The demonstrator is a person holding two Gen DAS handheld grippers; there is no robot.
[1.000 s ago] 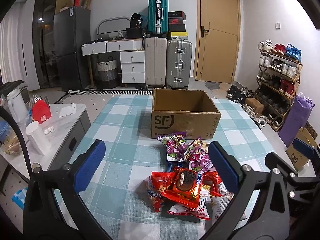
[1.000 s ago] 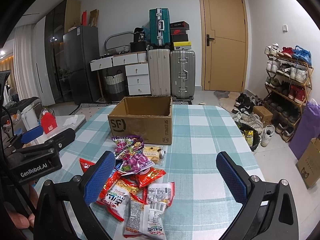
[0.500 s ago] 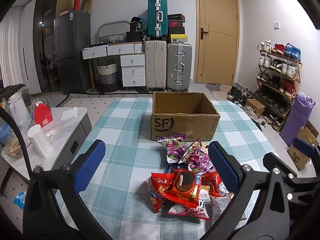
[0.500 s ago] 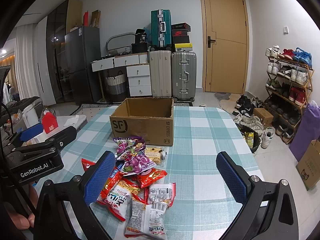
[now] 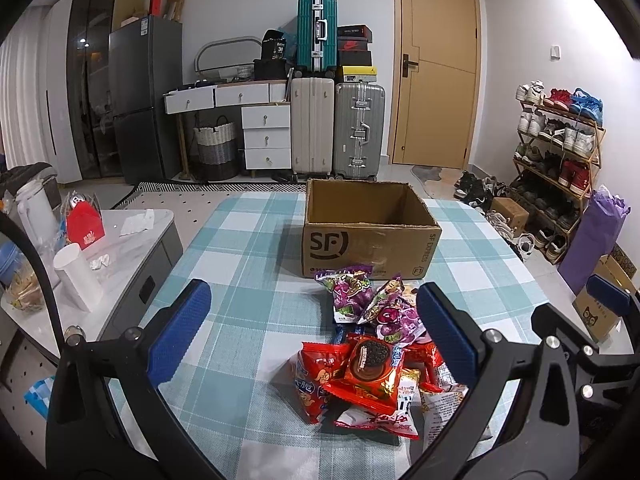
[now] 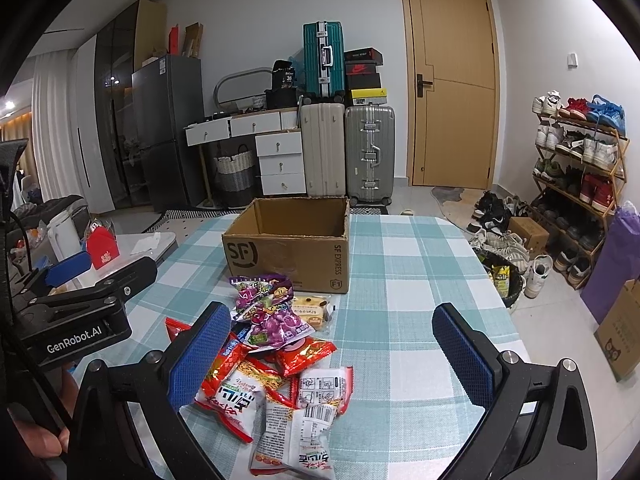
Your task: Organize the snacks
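Note:
A pile of snack packets [image 5: 372, 356] lies on the checked tablecloth: purple grape packets [image 5: 352, 292], a red cookie packet [image 5: 370, 372], white noodle packets [image 6: 296, 428]. The pile also shows in the right wrist view [image 6: 276, 352]. An open, empty SF cardboard box [image 5: 370, 228] stands behind it, also in the right wrist view [image 6: 292, 248]. My left gripper [image 5: 316, 332] is open and empty above the near side of the pile. My right gripper [image 6: 332, 356] is open and empty over the pile's right side. The left gripper's body [image 6: 76, 304] shows at the left of the right wrist view.
The table [image 5: 240, 260] has a teal and white checked cloth. A low side table [image 5: 120, 240] with a cup, kettle and red box stands to the left. A bin [image 6: 502, 280], shoes and a shoe rack [image 5: 560, 148] are on the right. Suitcases [image 5: 336, 128] and drawers line the far wall.
Both cameras have tilted or drawn back very slightly; the box and snacks sit a little lower in view. Both grippers stay open and nothing on the table has moved.

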